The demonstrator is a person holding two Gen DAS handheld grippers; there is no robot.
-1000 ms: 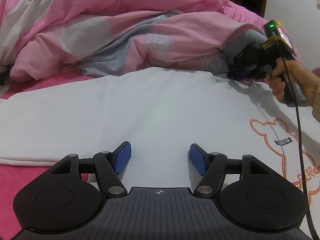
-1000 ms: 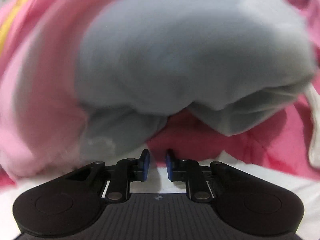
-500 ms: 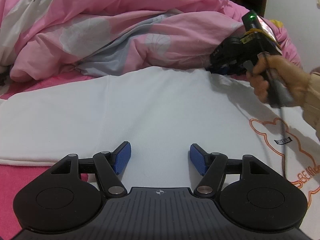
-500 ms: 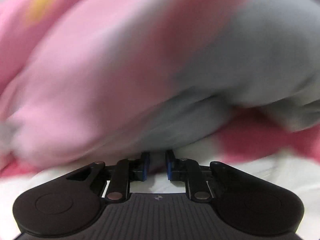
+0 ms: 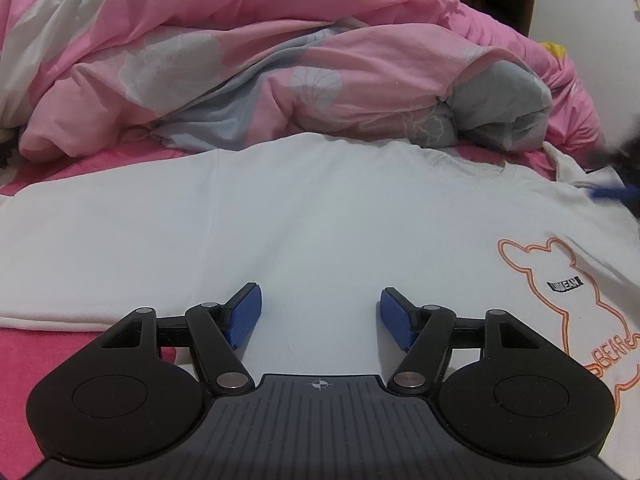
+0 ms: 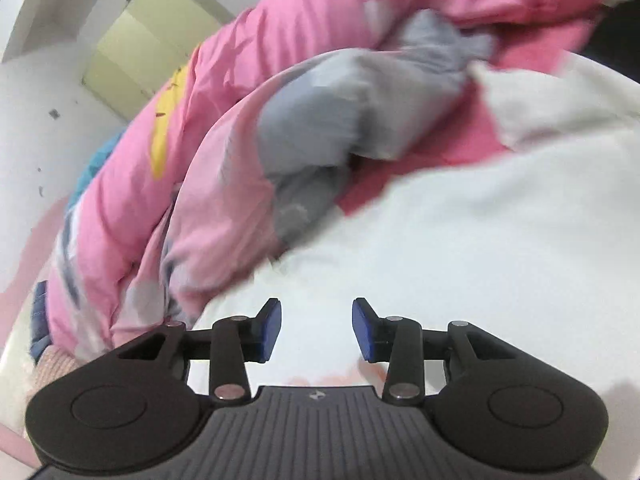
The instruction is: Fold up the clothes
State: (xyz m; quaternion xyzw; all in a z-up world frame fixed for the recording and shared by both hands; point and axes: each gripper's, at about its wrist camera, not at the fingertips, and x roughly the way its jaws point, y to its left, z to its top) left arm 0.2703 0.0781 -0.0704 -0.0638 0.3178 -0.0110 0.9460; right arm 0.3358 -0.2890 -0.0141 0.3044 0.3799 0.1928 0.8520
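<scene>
White, smooth cotton T-shirt [image 5: 320, 216] lies flat beneath both grippers' spread, empty jaws, beside a puffy pink quilt [image 5: 248, 60].

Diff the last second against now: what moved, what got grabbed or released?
The right gripper pulled back from the pink and grey quilt toward the right edge of the left wrist view, and its jaws went from nearly closed to open, holding nothing. The collar of the white bear-print T-shirt is now uncovered. Unchanged: the left gripper, open over the flat shirt.

Orange "BEAR" on white T-shirt [image 5: 320, 216], small black label unreadable
</scene>
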